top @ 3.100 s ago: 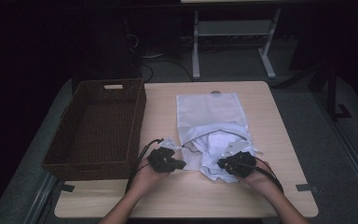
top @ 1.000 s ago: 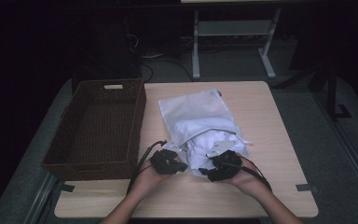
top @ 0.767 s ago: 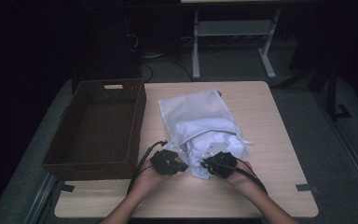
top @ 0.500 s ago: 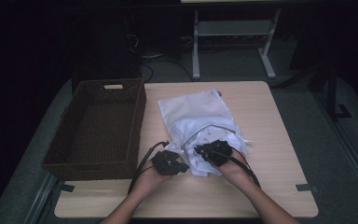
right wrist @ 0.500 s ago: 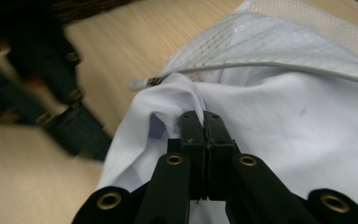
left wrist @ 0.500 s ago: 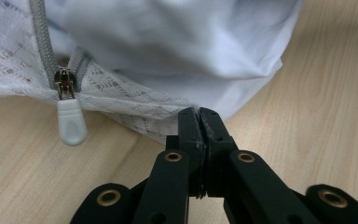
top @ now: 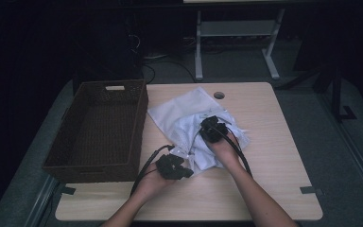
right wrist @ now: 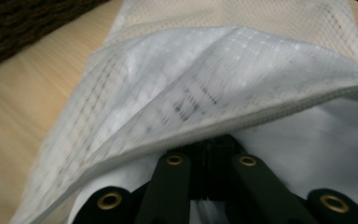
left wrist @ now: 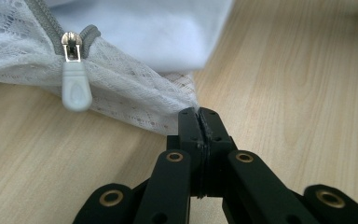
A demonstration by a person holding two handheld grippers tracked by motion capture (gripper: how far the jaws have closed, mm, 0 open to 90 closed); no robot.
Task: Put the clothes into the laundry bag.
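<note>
Pale wood-grain table [top: 274, 142] in a dim room, grey floor around it, a white-legged stand [top: 198, 42] behind; a brown woven basket [top: 99, 130] sits at the table's left. Since a second ago your right gripper [top: 212, 128] has travelled from the near edge up over the white mesh laundry bag [top: 189, 123], its jaws clamped shut, tips hidden under a mesh fold; your left gripper [left wrist: 198, 122] pinches the bag's lace corner beside the grey zipper pull [left wrist: 76, 88], unmoved.
</note>
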